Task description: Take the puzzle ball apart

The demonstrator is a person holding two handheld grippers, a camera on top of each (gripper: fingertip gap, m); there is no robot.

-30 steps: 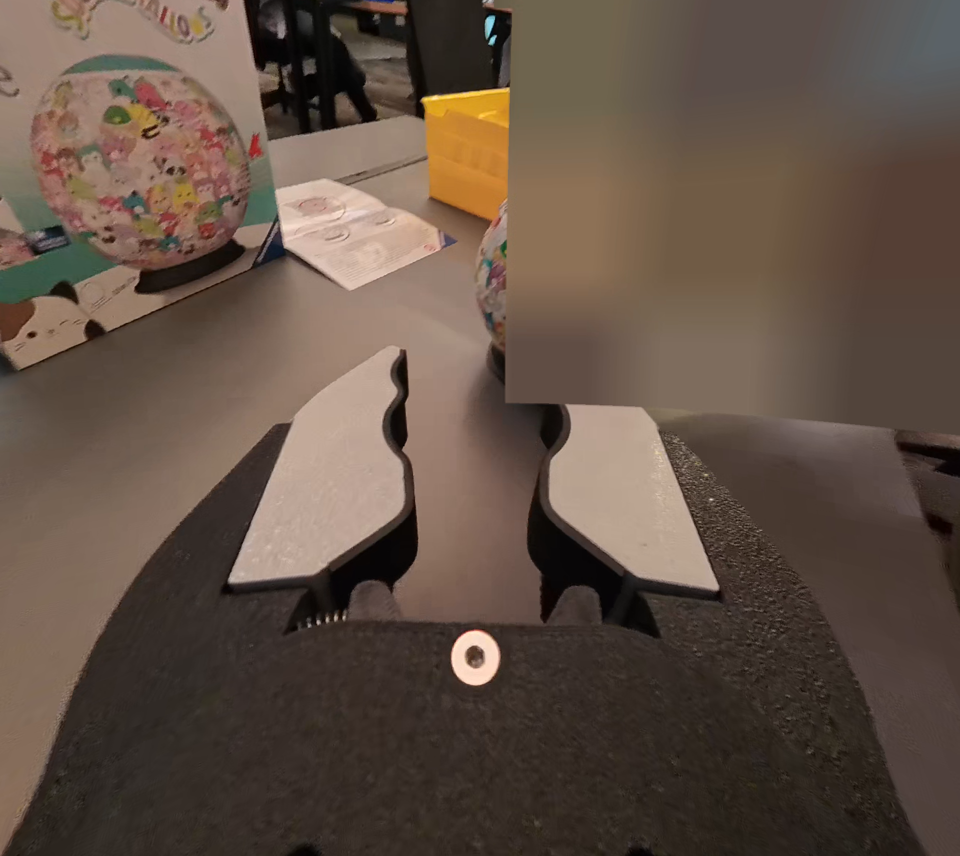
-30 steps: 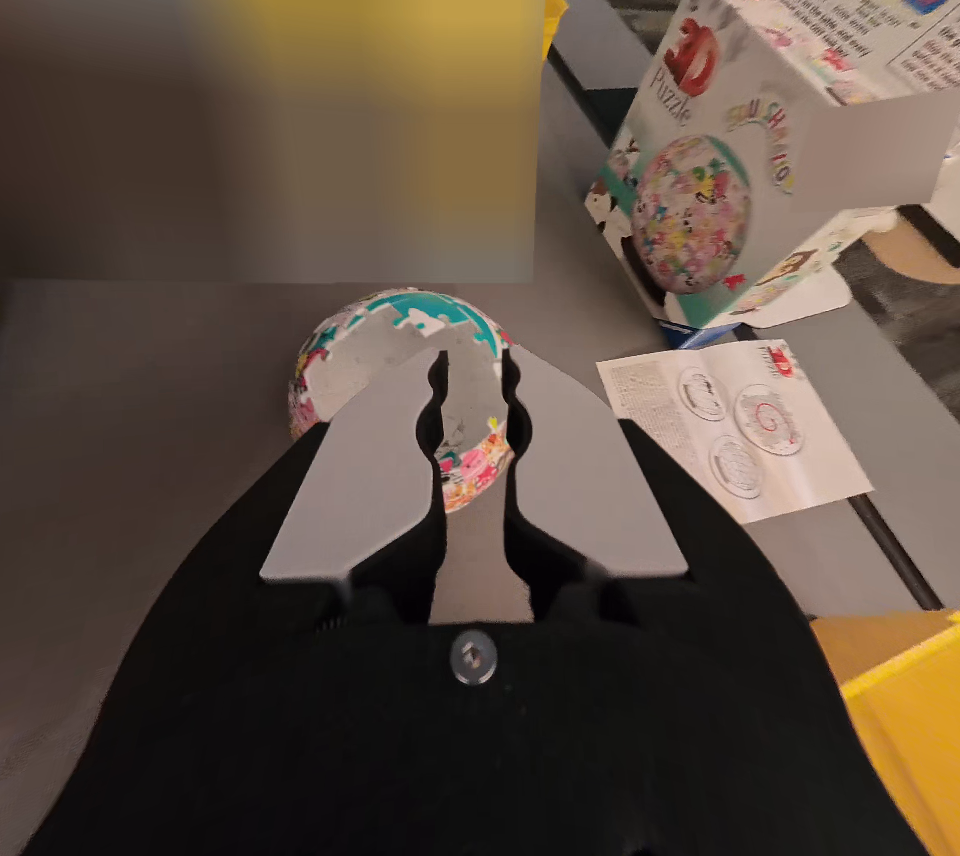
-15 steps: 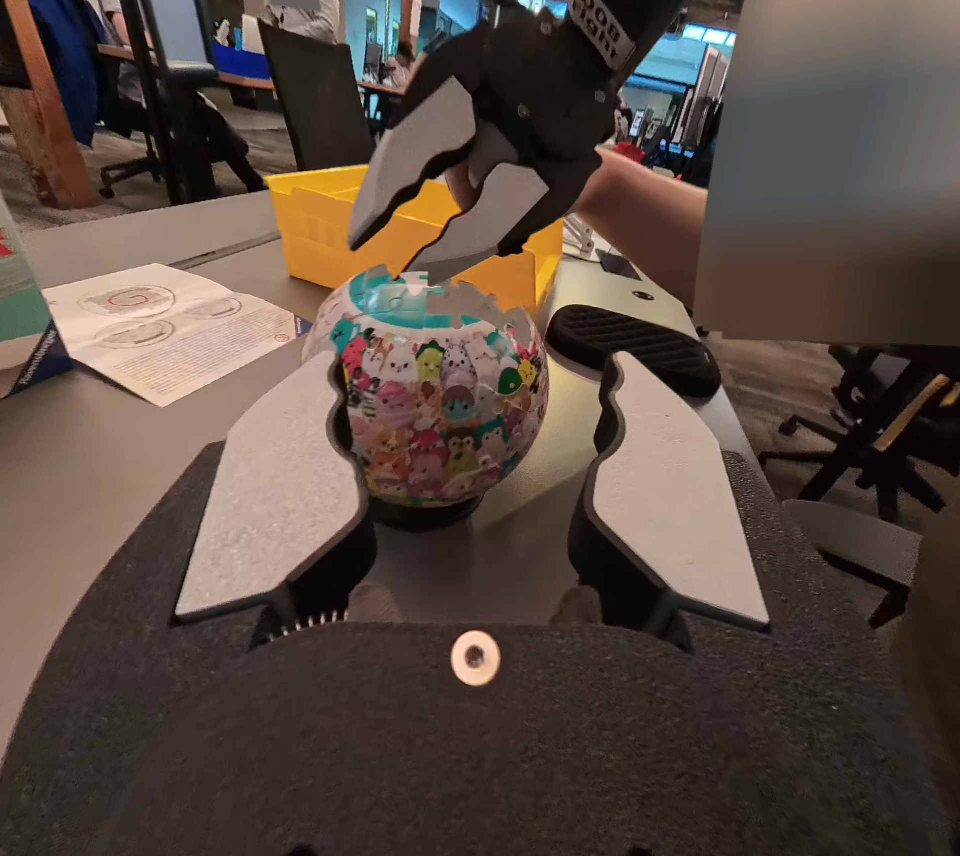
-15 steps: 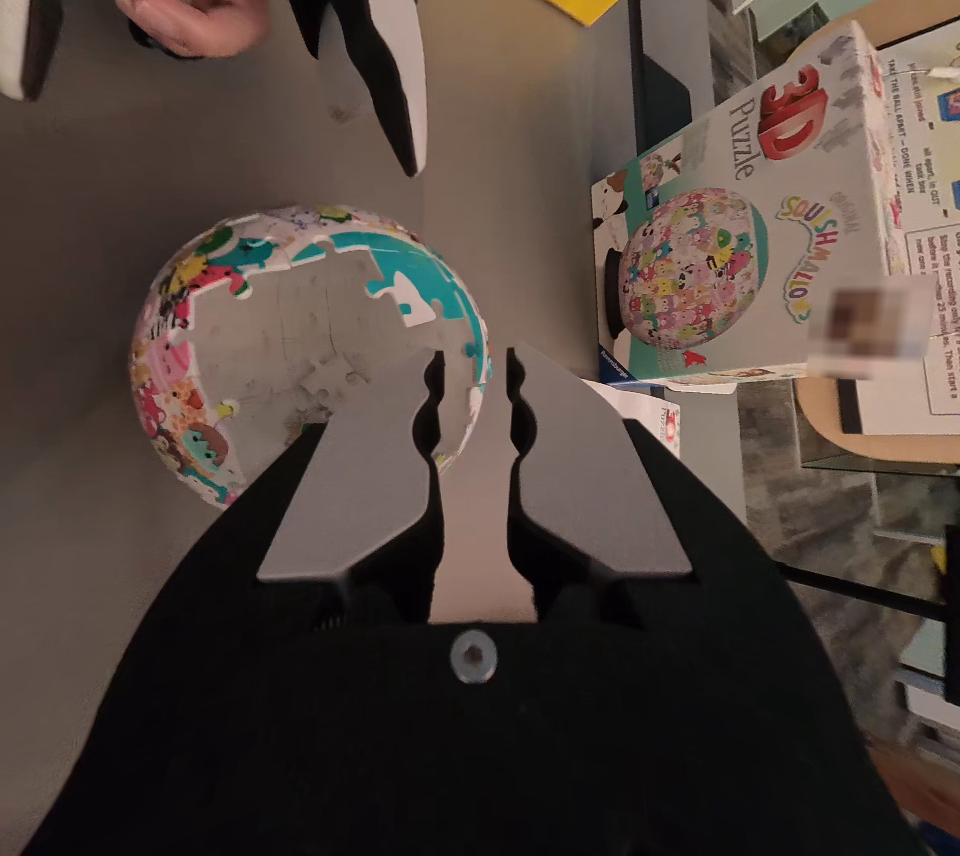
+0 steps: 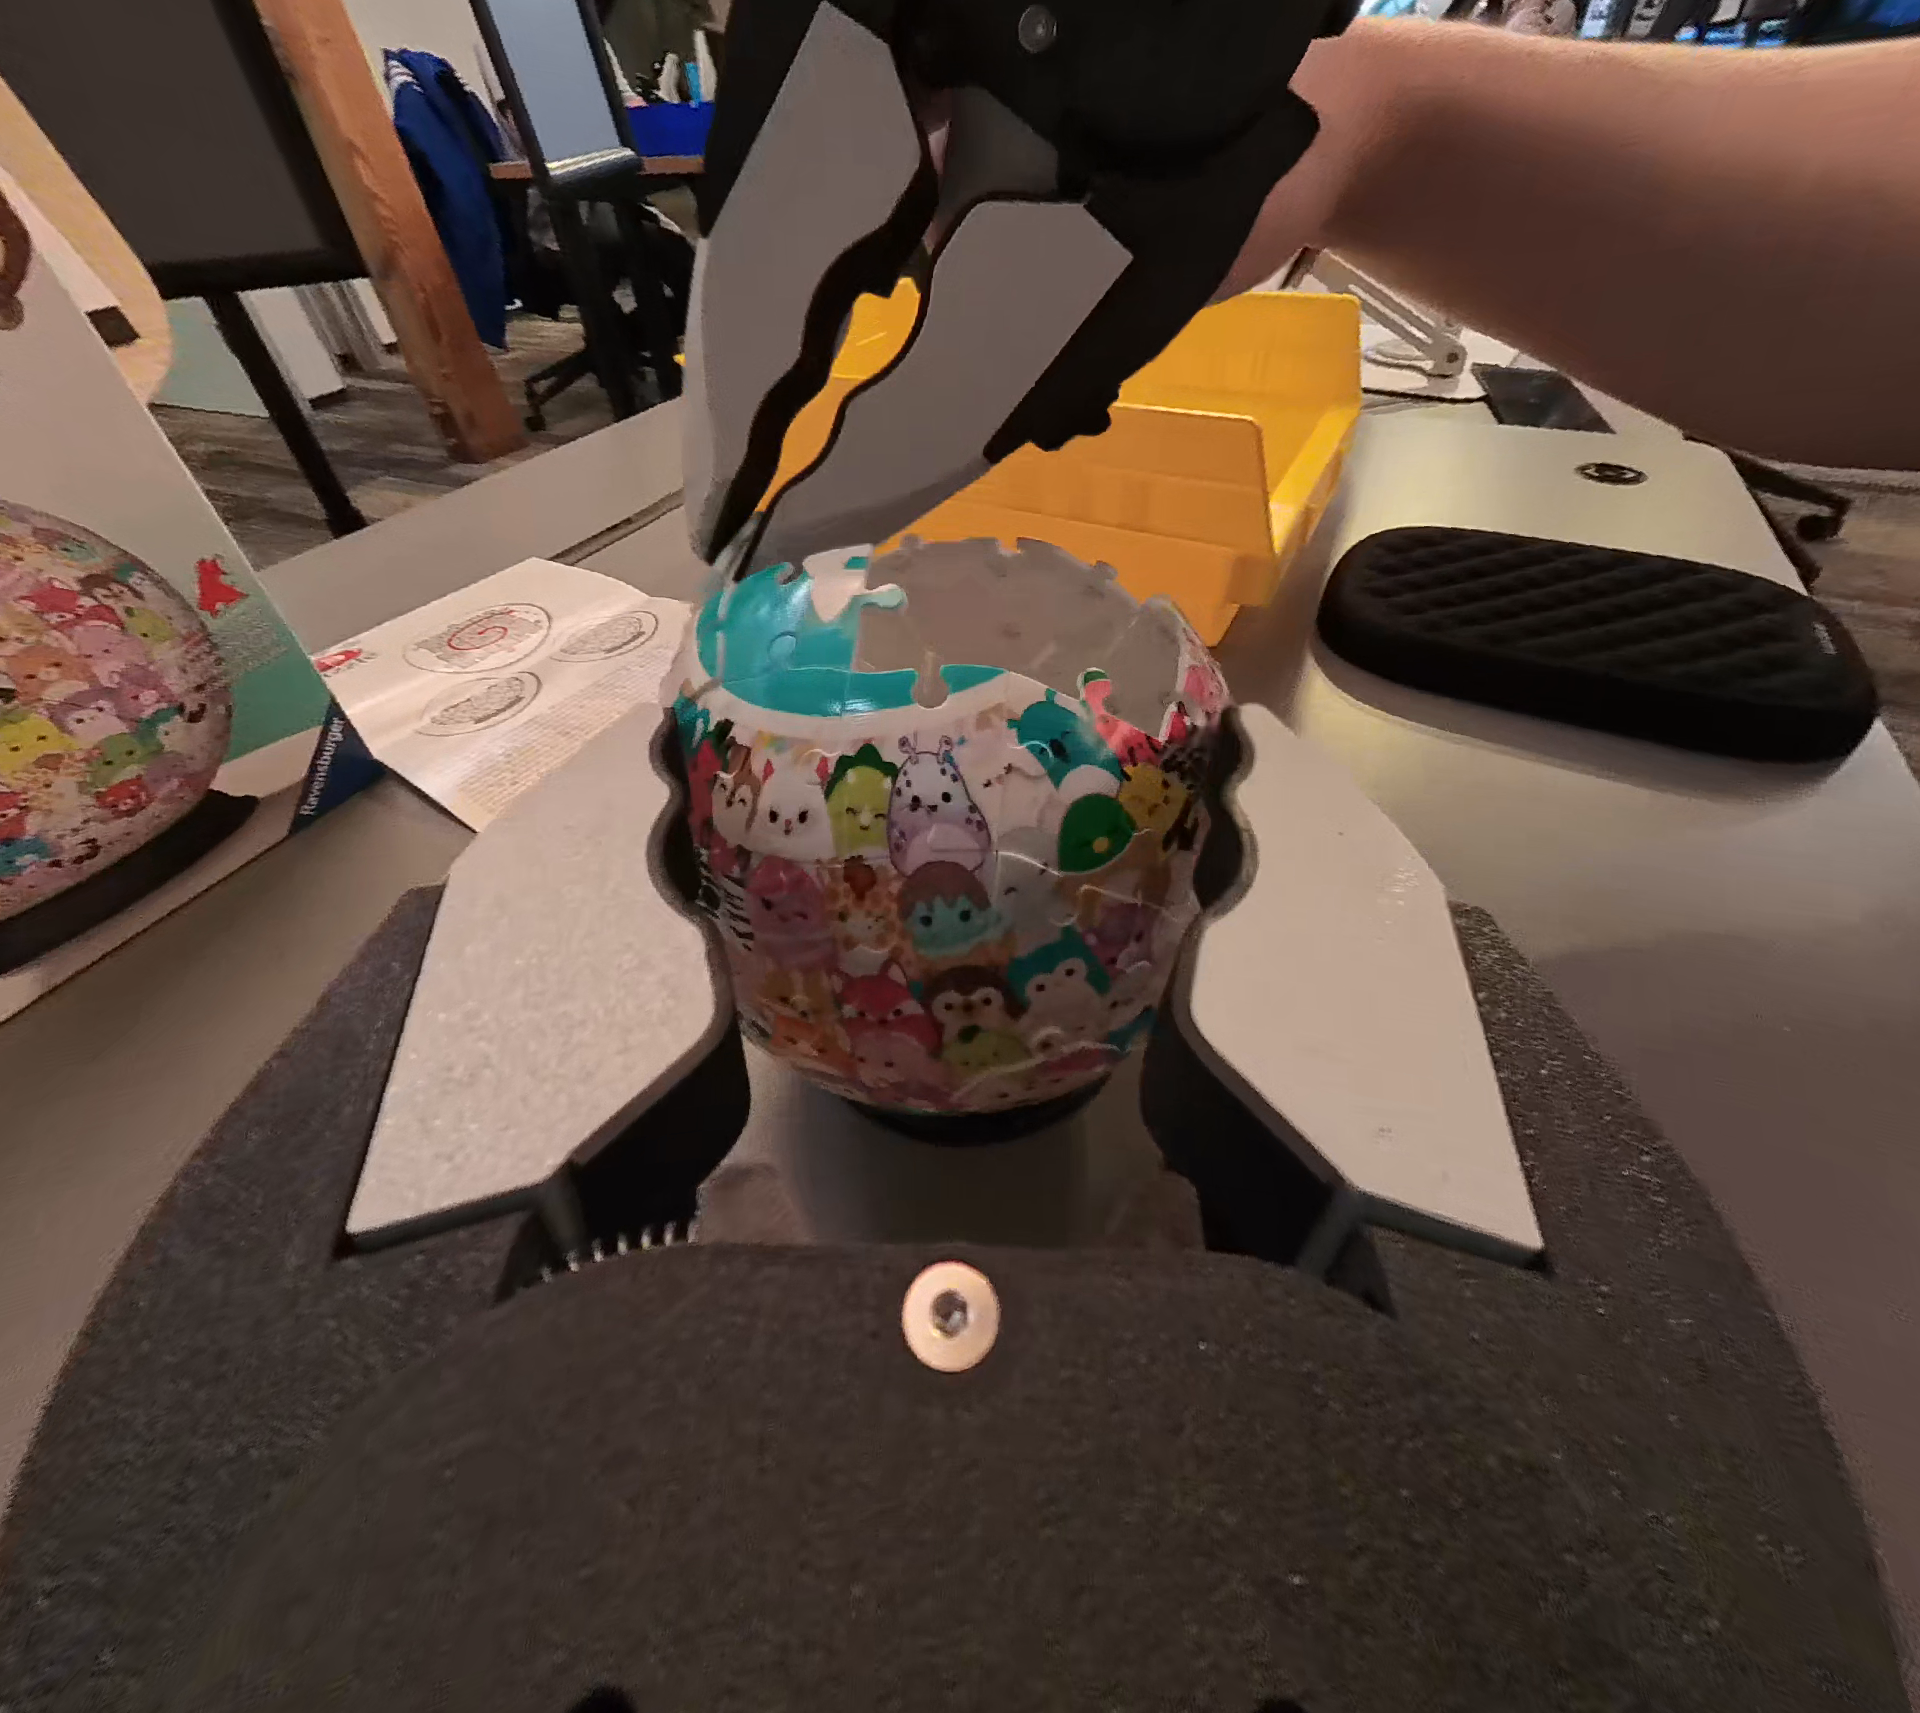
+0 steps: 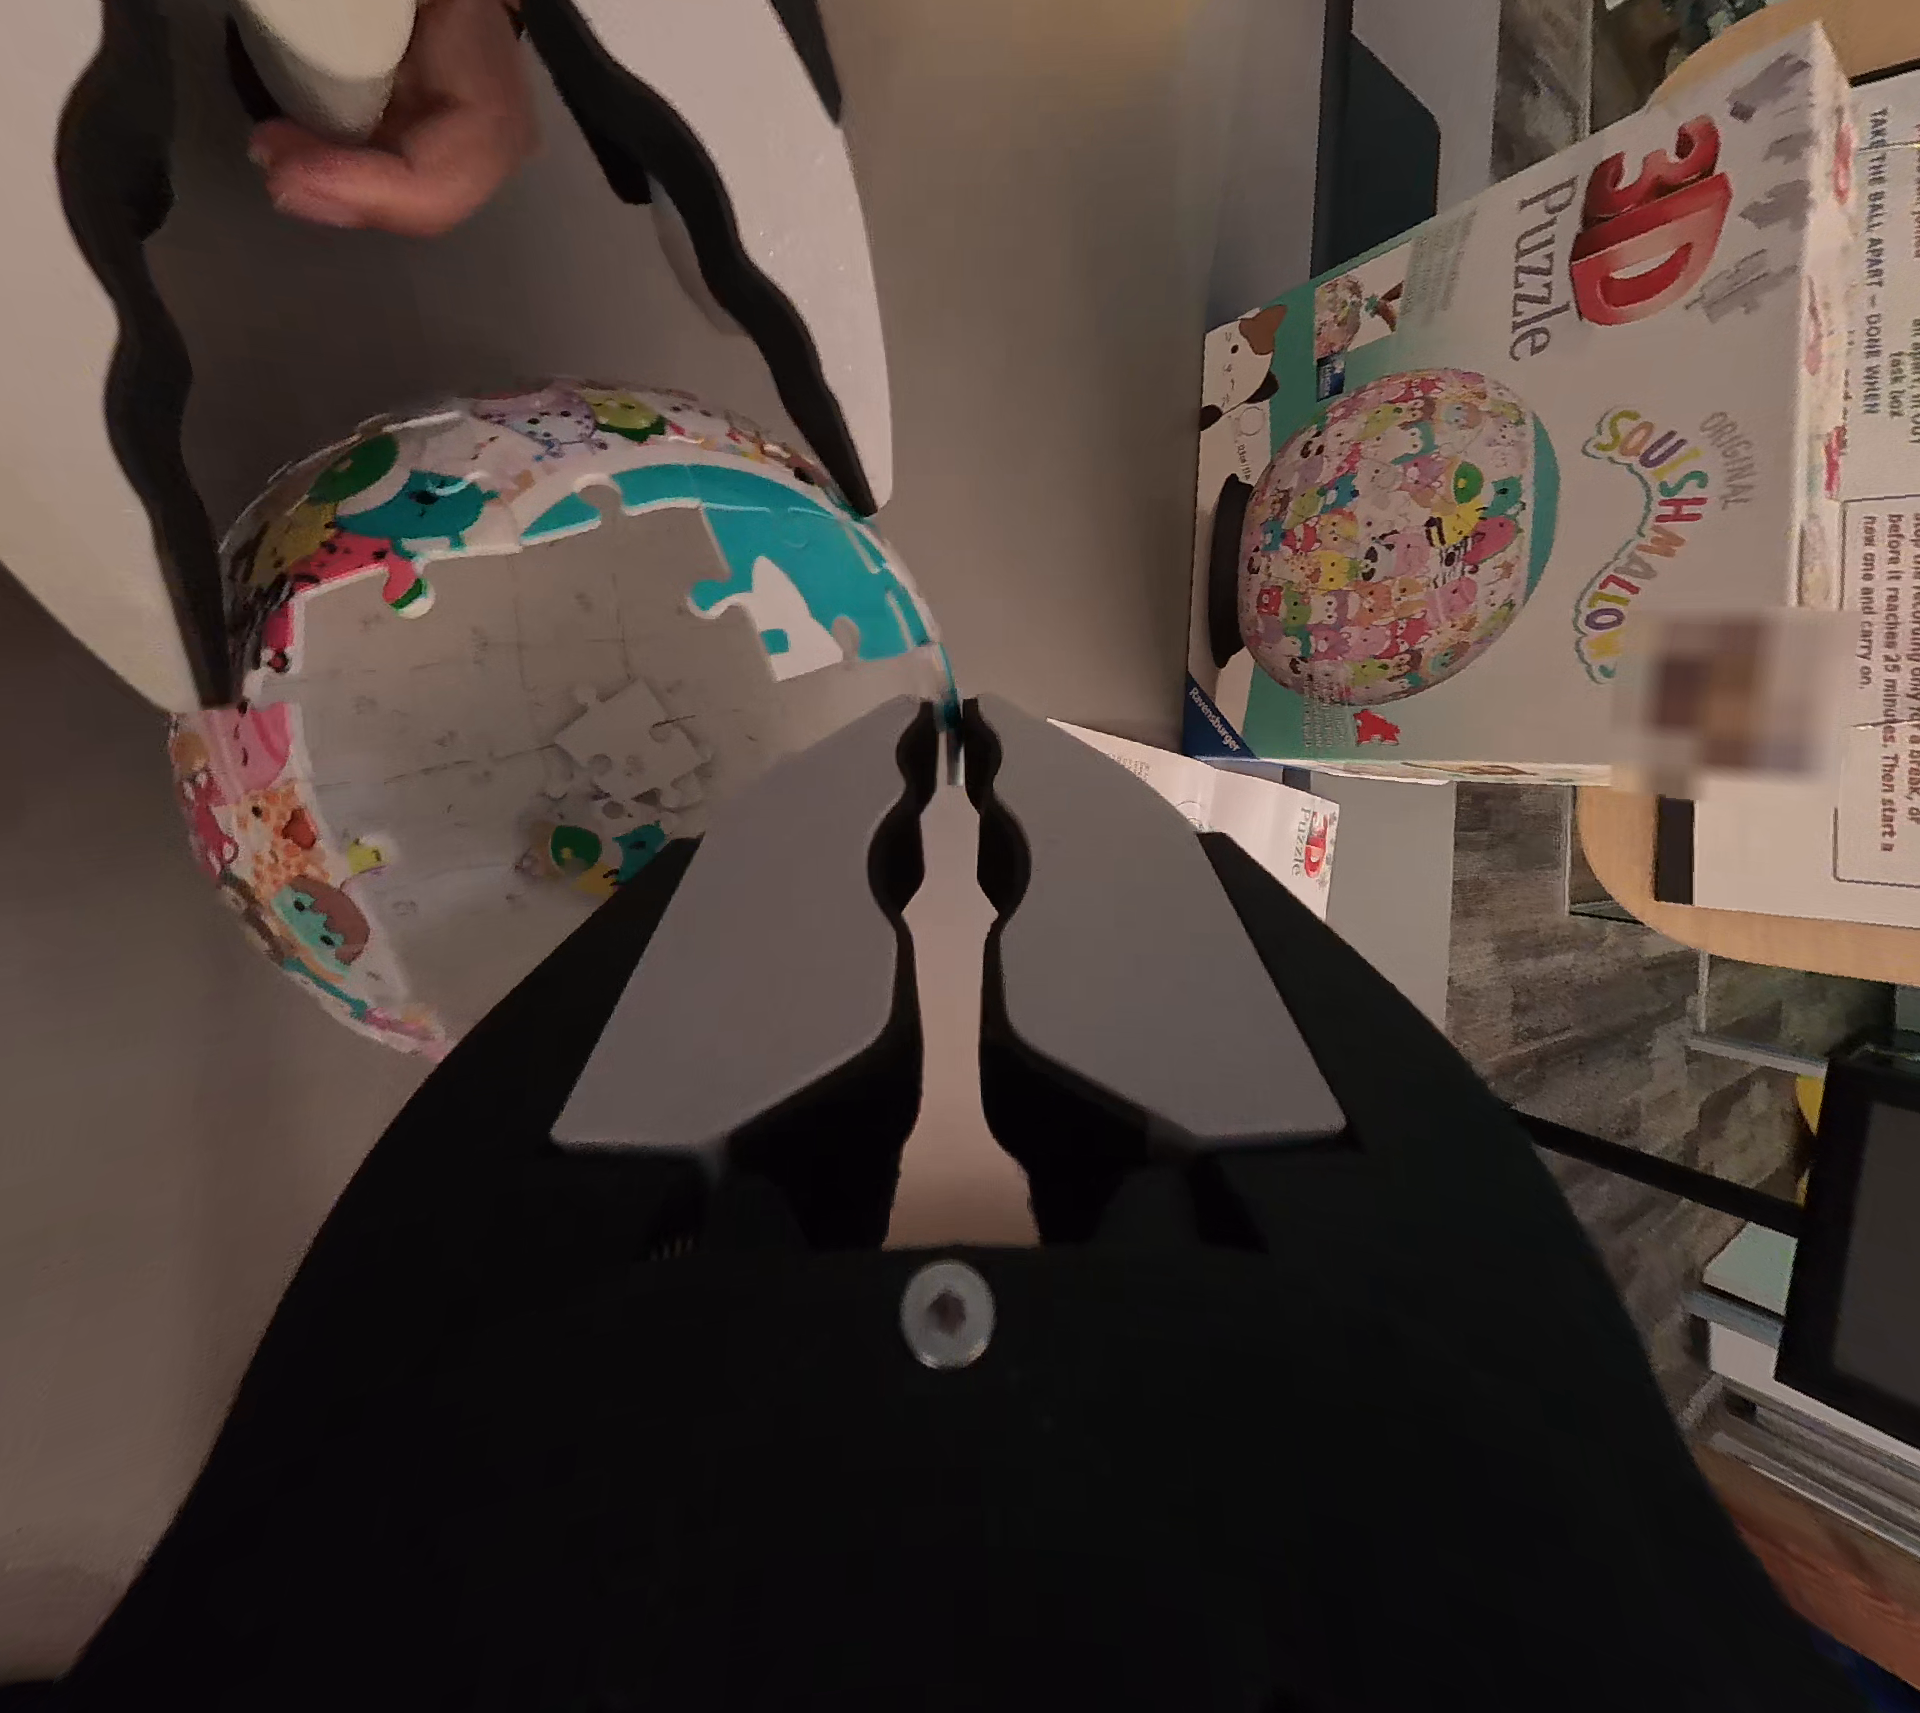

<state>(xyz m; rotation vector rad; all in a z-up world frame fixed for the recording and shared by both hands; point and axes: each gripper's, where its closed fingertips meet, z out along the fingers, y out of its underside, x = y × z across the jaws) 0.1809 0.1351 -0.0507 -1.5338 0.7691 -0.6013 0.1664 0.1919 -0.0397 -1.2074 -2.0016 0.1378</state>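
The puzzle ball (image 5: 935,894) is a colourful sphere on a black stand (image 5: 956,1128), its top open and hollow. Loose pieces (image 6: 613,738) lie inside it. My left gripper (image 5: 940,790) is closed on the ball, one finger (image 5: 561,988) touching each side. My right gripper (image 6: 948,718) comes down from above, its jaws almost together on the edge of a teal rim piece (image 6: 831,551). In the left wrist view its tips (image 5: 732,546) meet the teal rim (image 5: 769,645) at the ball's upper left. The left gripper's fingers (image 6: 790,292) show at the top of the right wrist view.
A yellow bin (image 5: 1195,458) stands behind the ball. The puzzle box (image 5: 125,728) and a paper leaflet (image 5: 520,676) are to the left, a black ridged pad (image 5: 1590,635) to the right. The box (image 6: 1507,520) also shows in the right wrist view. A bare forearm (image 5: 1610,229) reaches in.
My left gripper swung toward the ball, moved forward and closed its fingers onto the ball's sides. My right gripper came down and closed on the teal rim piece.
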